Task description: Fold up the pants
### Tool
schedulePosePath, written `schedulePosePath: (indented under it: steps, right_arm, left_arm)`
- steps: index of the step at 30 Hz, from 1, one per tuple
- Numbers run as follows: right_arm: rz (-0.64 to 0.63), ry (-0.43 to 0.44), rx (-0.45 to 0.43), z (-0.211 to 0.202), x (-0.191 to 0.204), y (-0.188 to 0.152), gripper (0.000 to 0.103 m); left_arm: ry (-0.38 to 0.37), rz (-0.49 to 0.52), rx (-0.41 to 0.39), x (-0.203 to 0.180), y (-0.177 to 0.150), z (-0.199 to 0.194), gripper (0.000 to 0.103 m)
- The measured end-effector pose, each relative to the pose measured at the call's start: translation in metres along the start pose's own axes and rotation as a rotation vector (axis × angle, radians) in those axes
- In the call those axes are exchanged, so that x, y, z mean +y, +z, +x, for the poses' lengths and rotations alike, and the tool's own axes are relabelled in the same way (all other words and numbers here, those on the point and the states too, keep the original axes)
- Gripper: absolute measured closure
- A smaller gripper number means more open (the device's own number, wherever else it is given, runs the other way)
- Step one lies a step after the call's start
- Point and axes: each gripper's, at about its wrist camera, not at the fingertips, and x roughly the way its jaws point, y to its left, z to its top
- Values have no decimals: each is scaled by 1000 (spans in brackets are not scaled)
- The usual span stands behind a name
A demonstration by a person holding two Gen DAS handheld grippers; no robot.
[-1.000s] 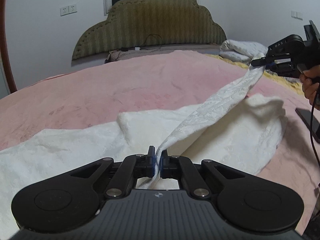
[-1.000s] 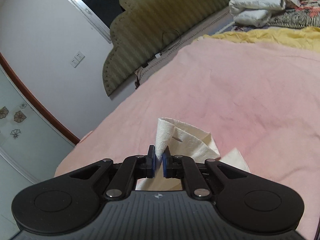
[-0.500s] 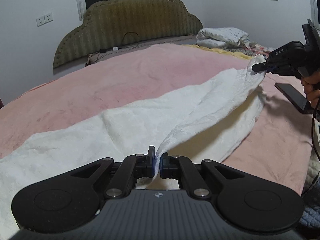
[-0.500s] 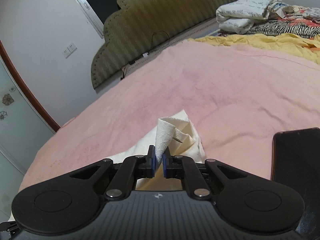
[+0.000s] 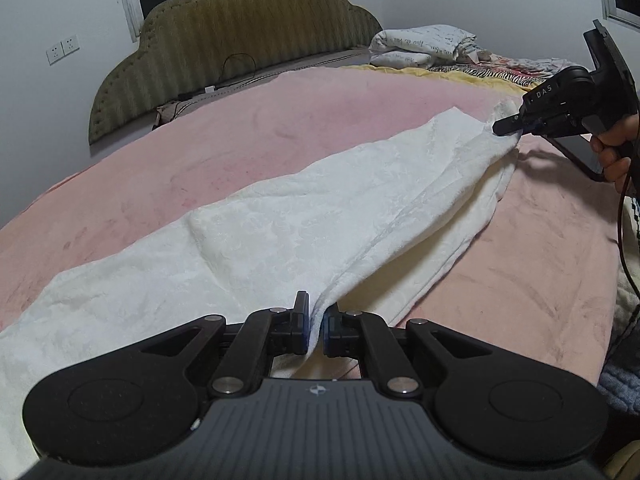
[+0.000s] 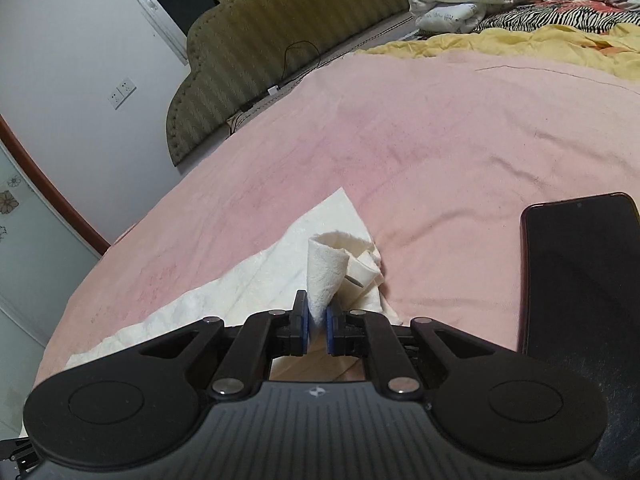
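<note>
Jaws of both grippers are clamped on cloth: the left gripper (image 5: 316, 326) pinches the near end of the white pants (image 5: 304, 232), and the right gripper (image 6: 317, 326) pinches a rolled corner at the far end. The pants' long axis runs between them, draped low over the pink bed (image 5: 248, 132). A phone (image 6: 580, 280) lies beside the right gripper.
</note>
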Motion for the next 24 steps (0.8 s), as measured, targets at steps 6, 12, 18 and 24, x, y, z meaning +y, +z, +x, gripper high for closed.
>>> schedulePosePath:
  steps: [6,12,18,24]
  right_arm:
    - [61,4,-14,-20,-11,-1,38]
    - [112,44,-20,-29,-26,-13,32]
    - [237,122,4,-18,-28,-7,31]
    - [445,204,109,-8,-18,-38,29]
  left_arm:
    - [8,13,-4,-3,-1,-2,85]
    - [19,28,-2,-6,-1,0,82]
    - [33,51,-10,-10,-1,0,81]
    - [44,36,-15,-10,-1,-1,76]
